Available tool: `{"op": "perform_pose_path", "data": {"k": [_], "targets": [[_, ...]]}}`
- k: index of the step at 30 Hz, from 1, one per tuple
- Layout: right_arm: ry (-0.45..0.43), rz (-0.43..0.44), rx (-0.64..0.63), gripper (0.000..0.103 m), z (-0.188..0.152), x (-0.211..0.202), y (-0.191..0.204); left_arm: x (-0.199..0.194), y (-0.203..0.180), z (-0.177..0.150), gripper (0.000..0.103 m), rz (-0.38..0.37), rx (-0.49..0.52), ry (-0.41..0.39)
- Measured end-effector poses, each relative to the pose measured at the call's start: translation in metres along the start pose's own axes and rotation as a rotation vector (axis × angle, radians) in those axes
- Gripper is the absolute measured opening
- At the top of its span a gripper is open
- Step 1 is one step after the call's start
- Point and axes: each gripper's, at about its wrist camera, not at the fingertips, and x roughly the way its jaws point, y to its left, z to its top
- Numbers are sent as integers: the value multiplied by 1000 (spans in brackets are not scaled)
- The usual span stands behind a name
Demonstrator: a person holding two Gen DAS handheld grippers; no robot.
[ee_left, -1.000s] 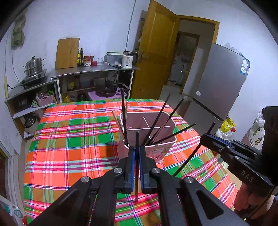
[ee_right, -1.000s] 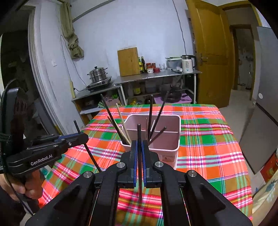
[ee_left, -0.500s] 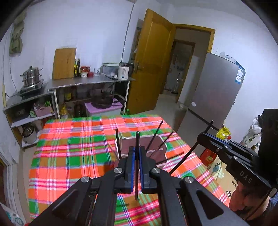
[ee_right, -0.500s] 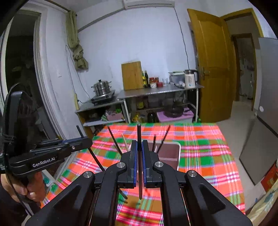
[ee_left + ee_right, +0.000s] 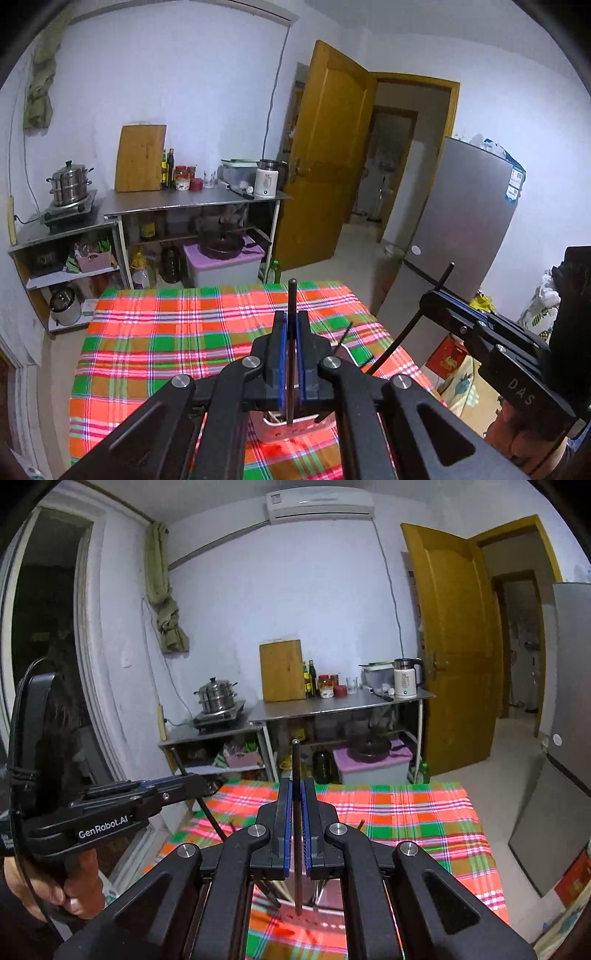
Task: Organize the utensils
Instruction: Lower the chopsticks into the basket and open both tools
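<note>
My left gripper [image 5: 291, 325] is shut on a black chopstick [image 5: 291, 306] that stands upright between its blue pads. My right gripper [image 5: 296, 794] is likewise shut on a second black chopstick [image 5: 295, 764], also upright. Below both grippers sits the pink utensil holder [image 5: 280, 430], mostly hidden behind the jaws, with only its near rim showing. In the right wrist view the pink utensil holder [image 5: 325, 901] has dark sticks in it. The right gripper [image 5: 436, 299] appears at the right of the left wrist view, and the left gripper [image 5: 192, 782] at the left of the right wrist view.
The holder stands on a table with a red, green and orange plaid cloth [image 5: 166, 332]. Beyond it are a steel counter [image 5: 192, 201] with a kettle, jars and a cutting board, a stove shelf with a steamer pot [image 5: 70, 184], a yellow door [image 5: 328, 166] and a grey fridge [image 5: 461, 229].
Both grippers have risen with their chopsticks, and both views tilted up. The holder has dropped from mid-frame to behind the jaws at the bottom.
</note>
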Motion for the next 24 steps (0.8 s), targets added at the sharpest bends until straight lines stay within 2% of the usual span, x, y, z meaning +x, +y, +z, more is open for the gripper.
{"op": "perform_pose_path", "data": {"k": [6,14,24], "targets": [[-10,-10,19,5,4,13,-9,12,4,5,4,5,-15,-19],[31,-24,26,5,-12,32,-13,50,12,-14,4,27,-31,44],[101,-28,35,5,-32,55,-20,73,19,-38,4,27,-32,77]]}}
